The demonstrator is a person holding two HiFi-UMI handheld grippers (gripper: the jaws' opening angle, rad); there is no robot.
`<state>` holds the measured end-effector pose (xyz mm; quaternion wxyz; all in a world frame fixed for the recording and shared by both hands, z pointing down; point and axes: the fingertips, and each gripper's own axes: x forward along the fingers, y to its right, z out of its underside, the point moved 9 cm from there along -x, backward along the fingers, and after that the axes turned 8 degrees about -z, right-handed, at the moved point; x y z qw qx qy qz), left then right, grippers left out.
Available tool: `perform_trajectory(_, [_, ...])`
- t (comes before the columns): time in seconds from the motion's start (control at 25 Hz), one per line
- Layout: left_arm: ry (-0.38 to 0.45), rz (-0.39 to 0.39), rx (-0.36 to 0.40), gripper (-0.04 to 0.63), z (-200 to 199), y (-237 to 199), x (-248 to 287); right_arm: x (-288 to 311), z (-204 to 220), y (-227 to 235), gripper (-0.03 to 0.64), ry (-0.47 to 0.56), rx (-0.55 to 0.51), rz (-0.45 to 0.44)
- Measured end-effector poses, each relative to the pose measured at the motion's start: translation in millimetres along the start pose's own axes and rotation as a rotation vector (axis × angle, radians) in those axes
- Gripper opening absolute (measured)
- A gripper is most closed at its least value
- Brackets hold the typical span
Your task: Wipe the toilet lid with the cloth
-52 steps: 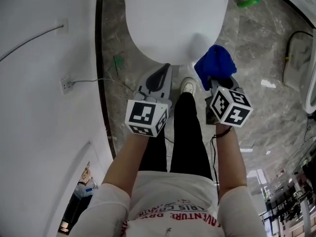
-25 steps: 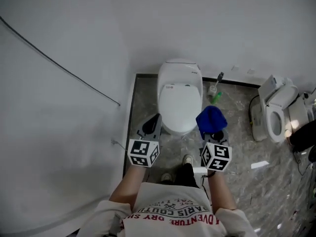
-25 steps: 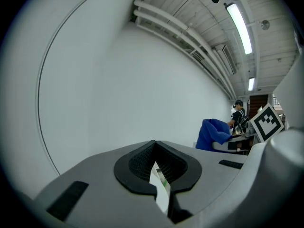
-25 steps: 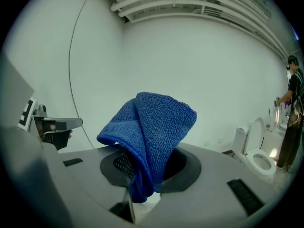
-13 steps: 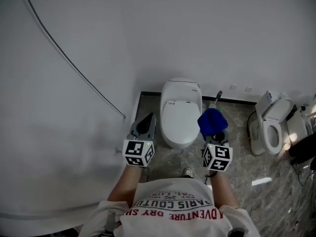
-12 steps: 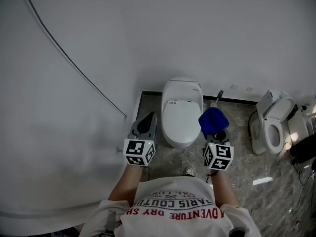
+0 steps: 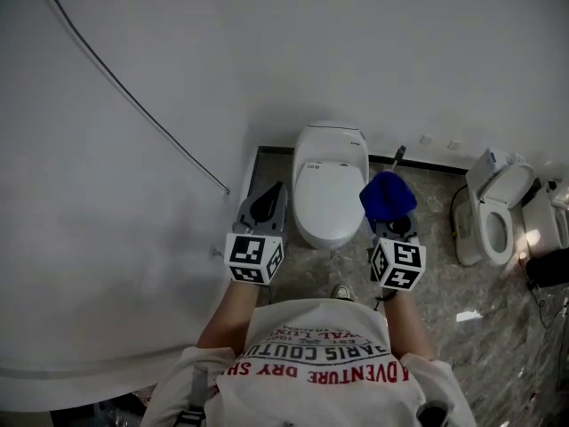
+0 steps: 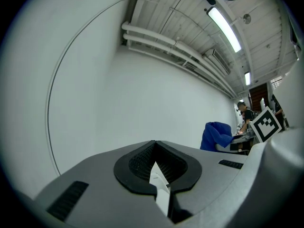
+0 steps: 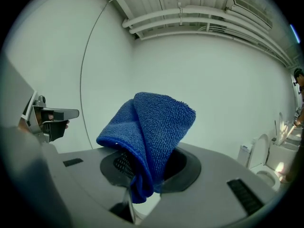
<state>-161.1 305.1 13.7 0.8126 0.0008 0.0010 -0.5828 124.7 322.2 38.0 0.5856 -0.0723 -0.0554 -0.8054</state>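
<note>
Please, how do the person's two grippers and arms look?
The left gripper and the right gripper have grey, tapering bodies with black ribbed pads. Each carries a white cube printed with black square markers. The person wears a white T-shirt with red lettering and short sleeves.

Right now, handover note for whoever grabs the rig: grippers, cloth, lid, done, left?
Left gripper: jaws together, nothing between them, held beside the left of the toilet.
Right gripper: shut on the cloth, which sticks up folded out of the jaws.
Lid: closed, lying between the two grippers in the head view. The cloth is off to its right, not touching it. Both gripper views face the wall rather than the lid.
Done: cloth gripped.
Left: bring the cloth down onto the lid and wipe across it. Whether any of the lid has been wiped cannot be told.
</note>
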Motion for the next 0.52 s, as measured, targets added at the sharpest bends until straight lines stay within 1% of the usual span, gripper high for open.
perform_trajectory(0.52, [-0.036, 0.018, 0.000, 0.006, 12.7, 5.9, -2.0, -5.4, 11.7, -4.9, 0.087, -0.014, 0.006, -0.004])
